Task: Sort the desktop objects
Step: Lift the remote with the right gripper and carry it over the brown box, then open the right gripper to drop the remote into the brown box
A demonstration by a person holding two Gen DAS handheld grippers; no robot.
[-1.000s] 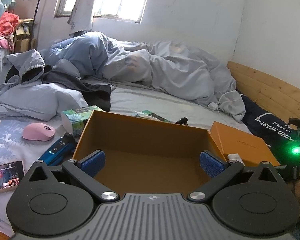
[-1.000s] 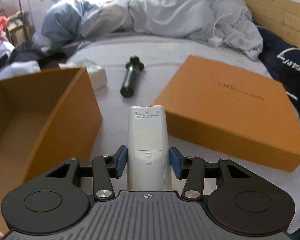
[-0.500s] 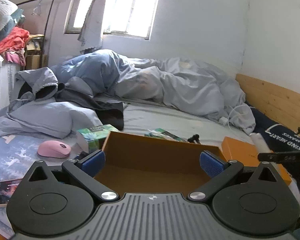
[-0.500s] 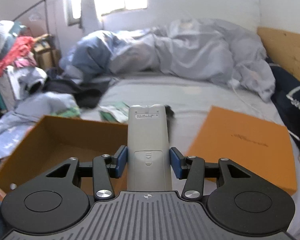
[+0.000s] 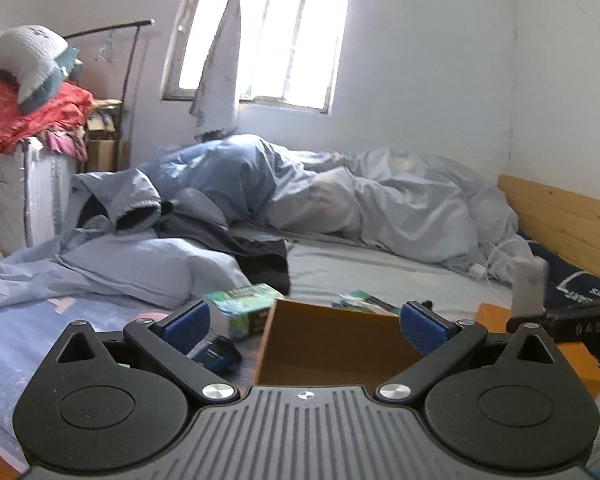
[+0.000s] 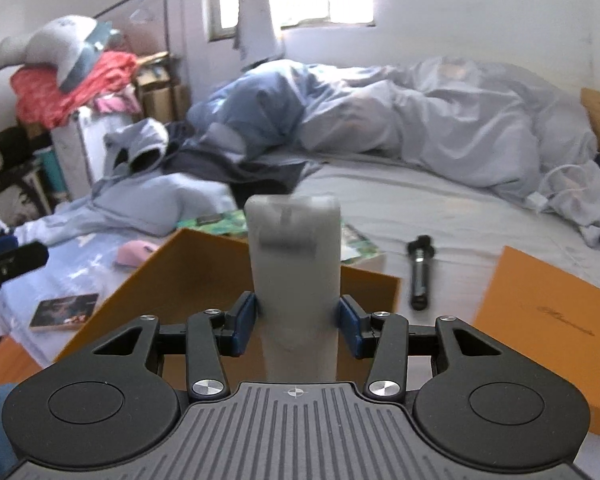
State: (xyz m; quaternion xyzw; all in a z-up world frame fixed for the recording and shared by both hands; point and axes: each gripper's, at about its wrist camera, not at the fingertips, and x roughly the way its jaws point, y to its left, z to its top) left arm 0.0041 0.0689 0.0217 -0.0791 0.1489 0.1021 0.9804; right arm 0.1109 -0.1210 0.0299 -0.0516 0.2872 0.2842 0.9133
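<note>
My right gripper [image 6: 298, 320] is shut on a white remote control [image 6: 294, 264], gripped at its lower half, and its jaws are closing tighter on it. The remote hangs in the air over the near edge of the open orange box [image 6: 180, 264]. In the left wrist view the same remote [image 5: 530, 284] shows at the right, above the orange lid [image 5: 580, 364]. My left gripper [image 5: 304, 320] is open with nothing between its fingers, held above the near side of the box [image 5: 332, 340].
On the bed lie an orange lid [image 6: 540, 320], a black cylindrical tool [image 6: 420, 276], a green carton [image 6: 216, 222], a pink mouse [image 6: 134, 252] and a phone [image 6: 66, 310]. A rumpled duvet [image 6: 440, 120] fills the far side.
The right gripper has lifted the remote from the bed beside the lid up and left, over the box. The left gripper has risen and tilted up, so less of the box shows.
</note>
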